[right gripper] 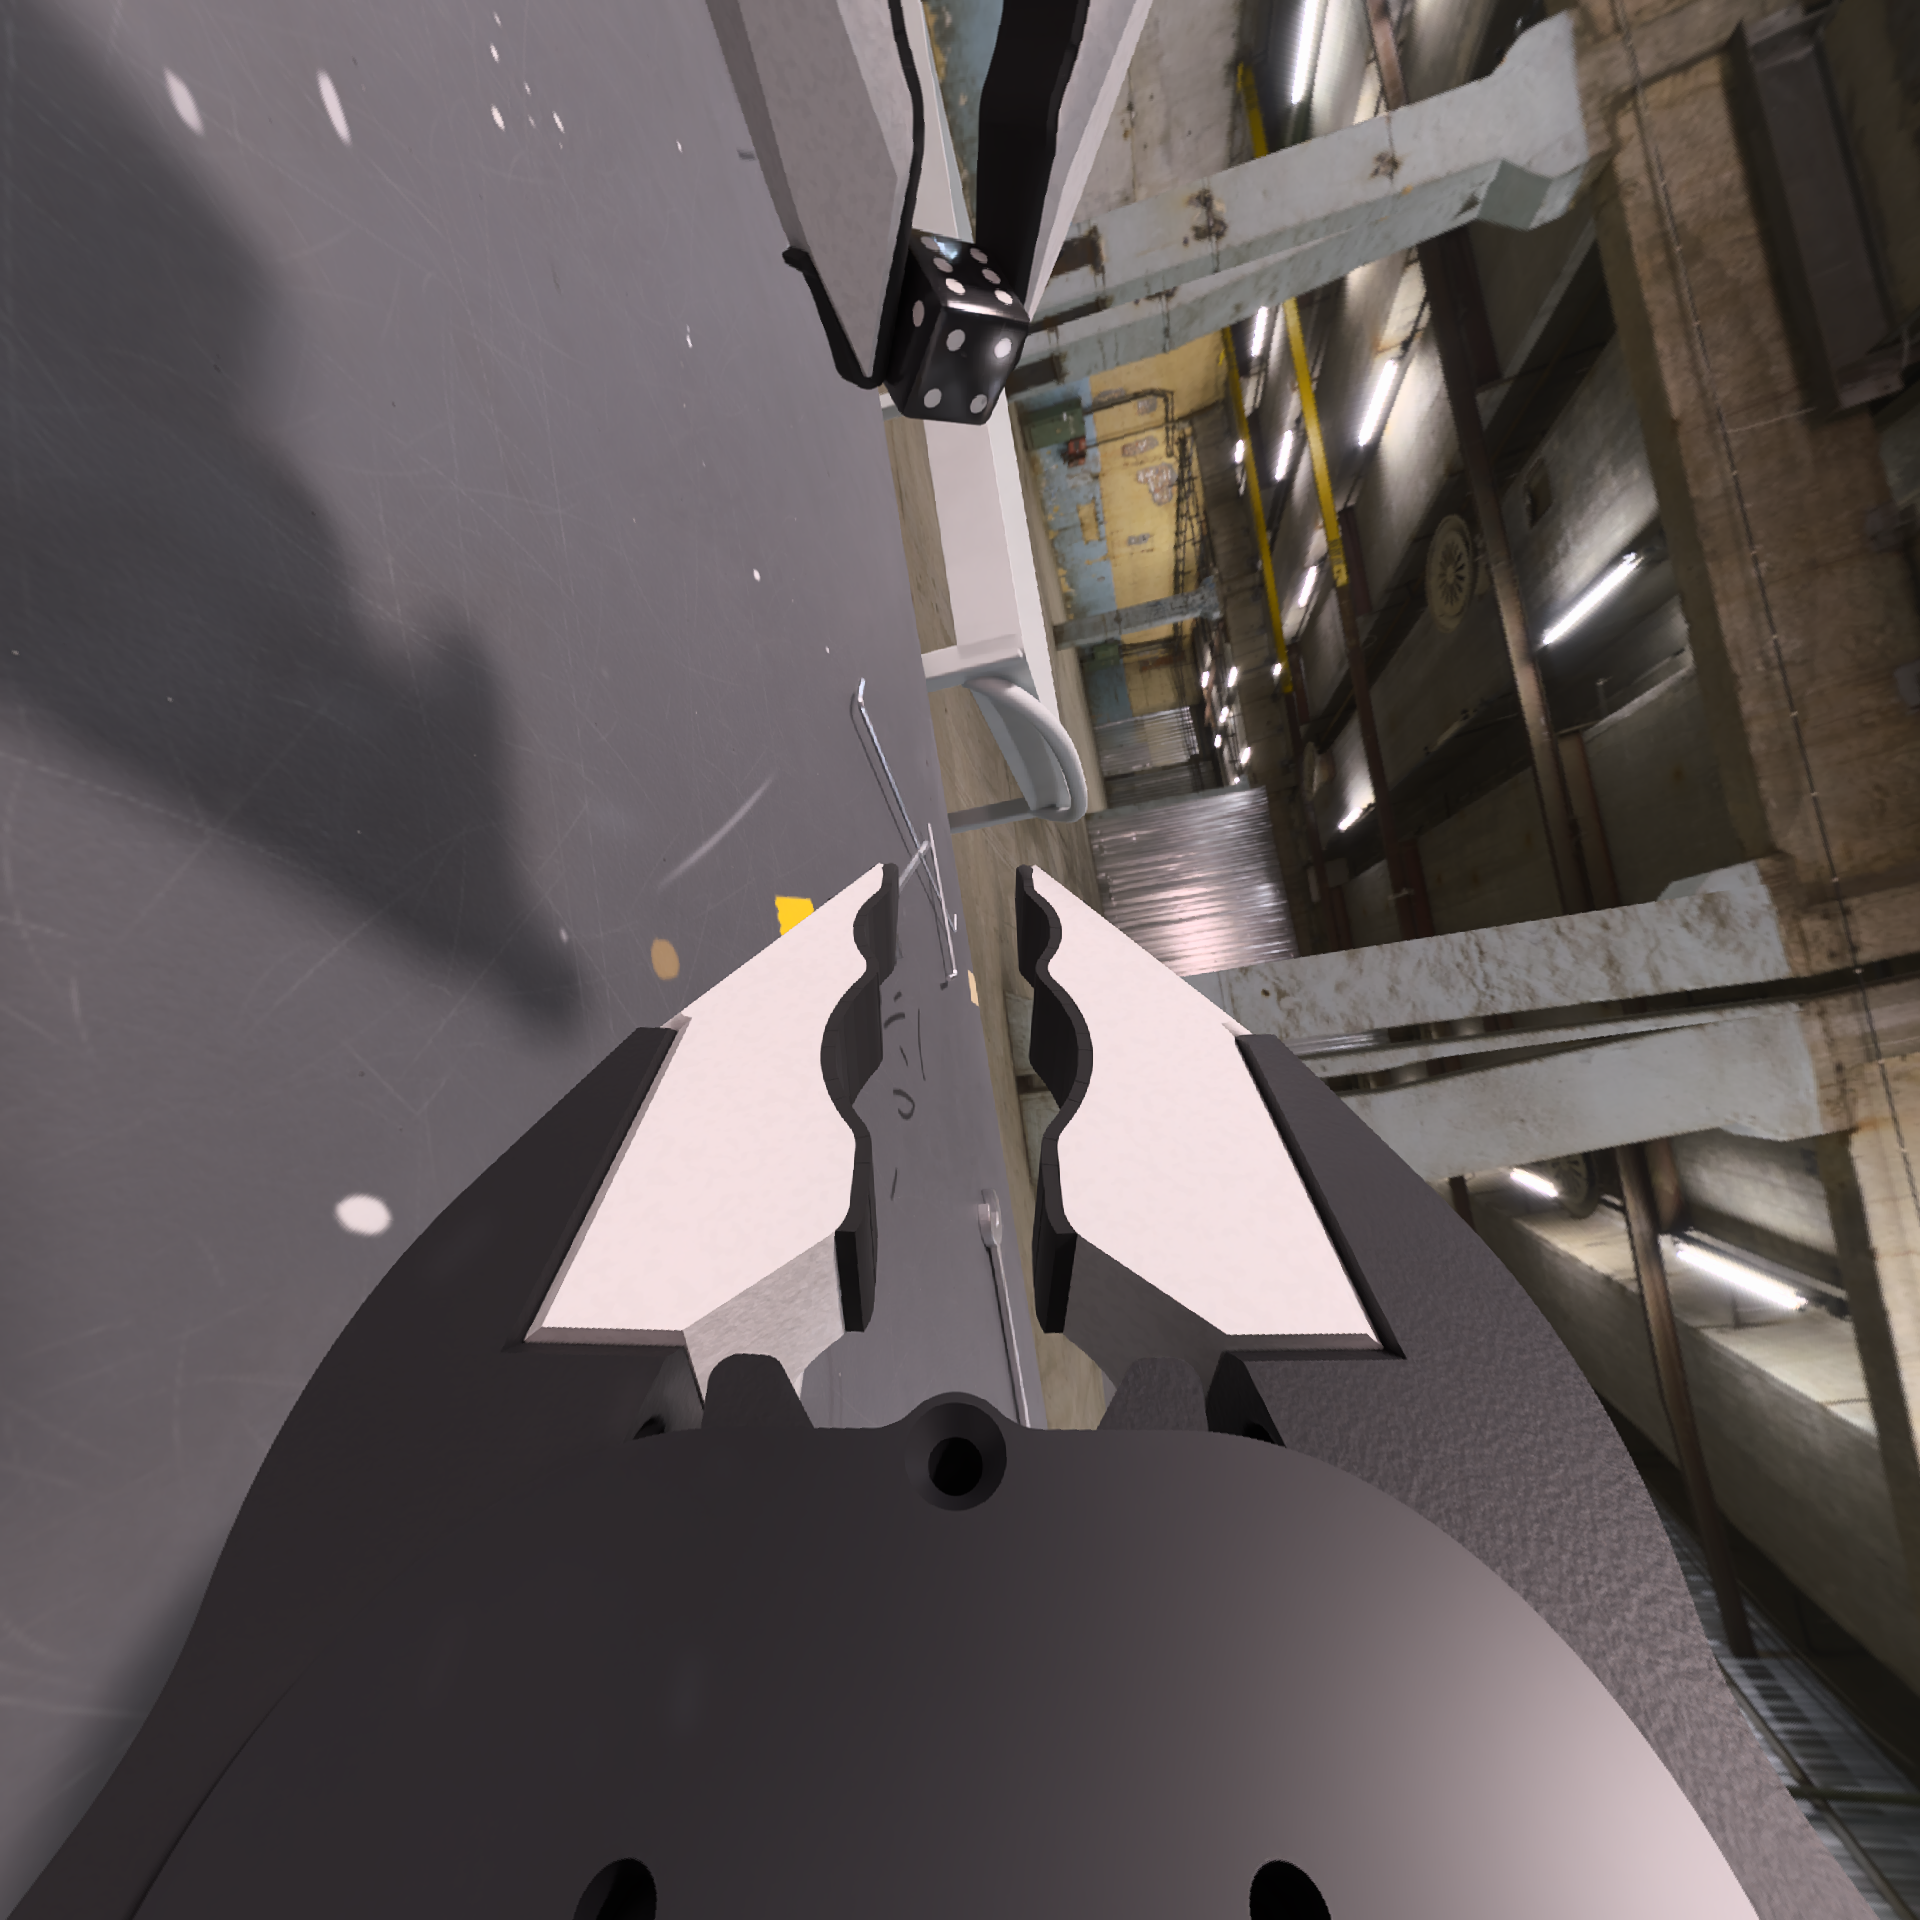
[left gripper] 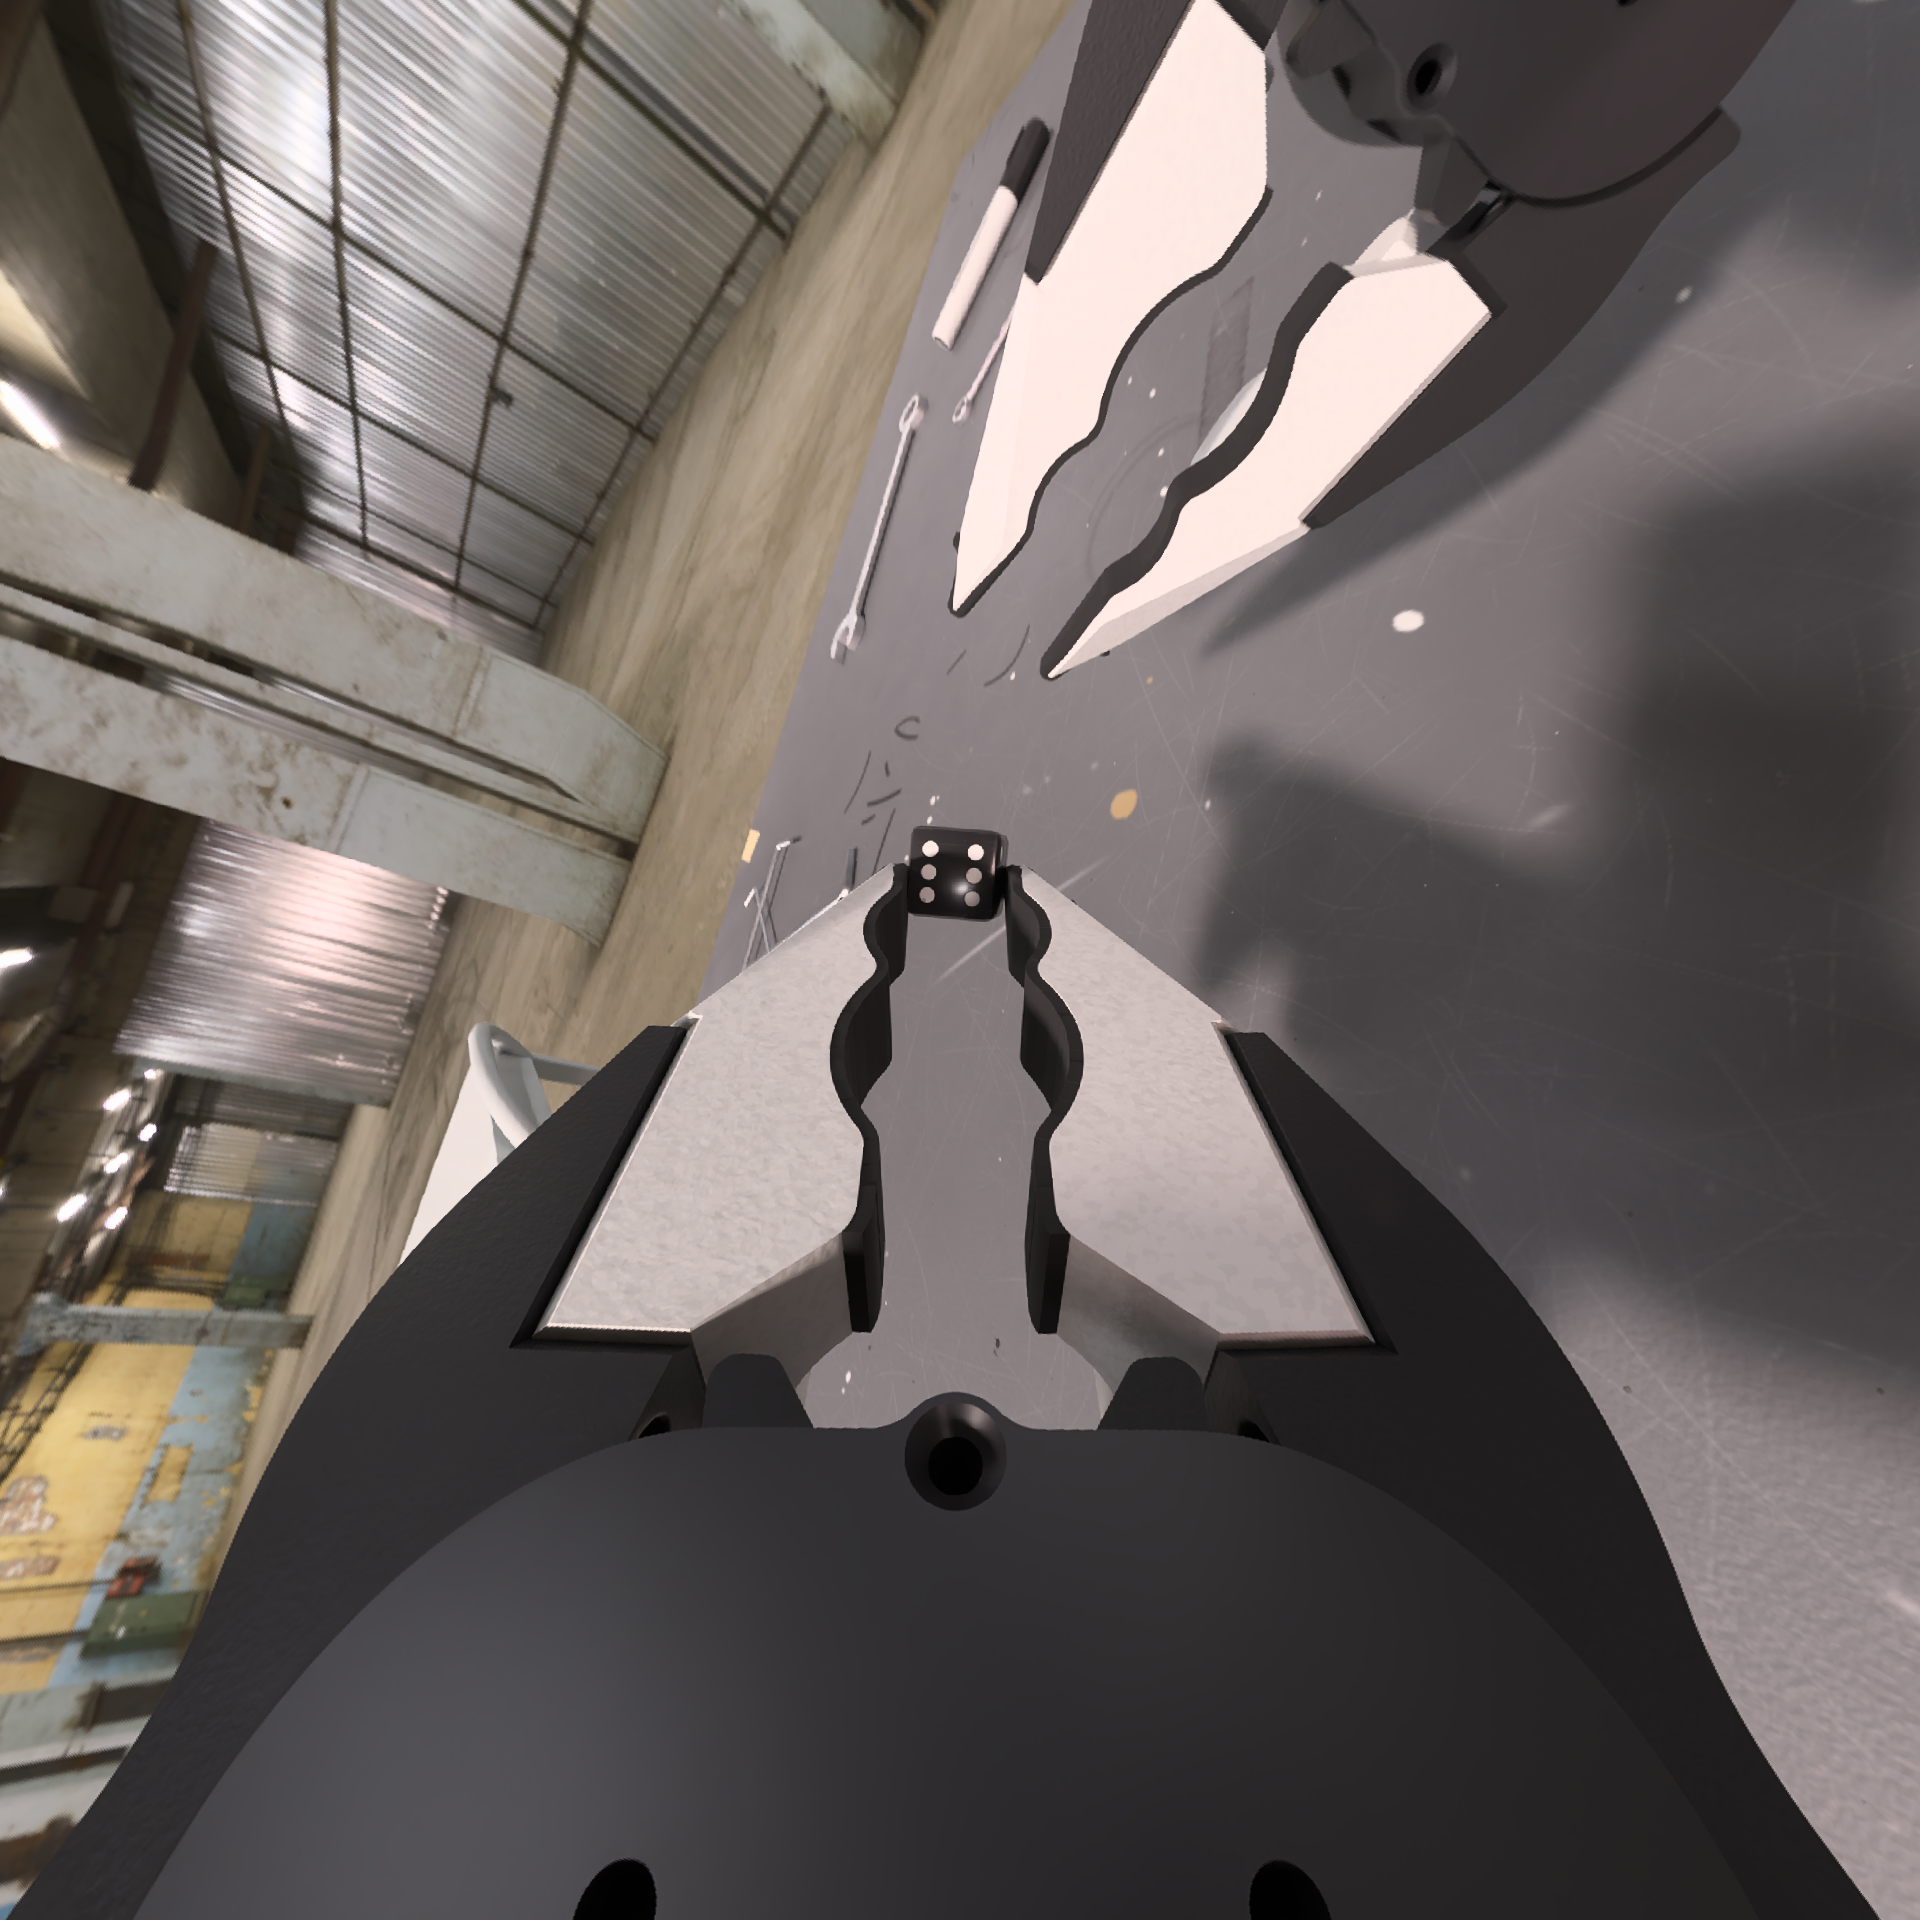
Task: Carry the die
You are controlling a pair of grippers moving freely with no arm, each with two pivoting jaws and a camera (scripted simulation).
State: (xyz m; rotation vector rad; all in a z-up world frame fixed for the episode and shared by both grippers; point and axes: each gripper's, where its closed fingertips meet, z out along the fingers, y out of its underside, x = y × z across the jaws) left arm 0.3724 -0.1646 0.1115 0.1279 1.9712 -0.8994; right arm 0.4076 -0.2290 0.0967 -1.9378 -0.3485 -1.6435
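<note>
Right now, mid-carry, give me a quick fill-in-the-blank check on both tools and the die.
1. The left tool is shut on the ____.
2. The right tool holds ____.
3. The die is ____ with white pips.
4. The wrench lies on the ____ tabletop.

Missing: die; nothing; black; grey

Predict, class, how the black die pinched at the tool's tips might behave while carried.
The die looks rigid and glossy, so probably slippery. The left tool holds it only at the very fingertips, so it could twist or pop out. Its rounded edges suggest it would tumble if dropped.
</note>
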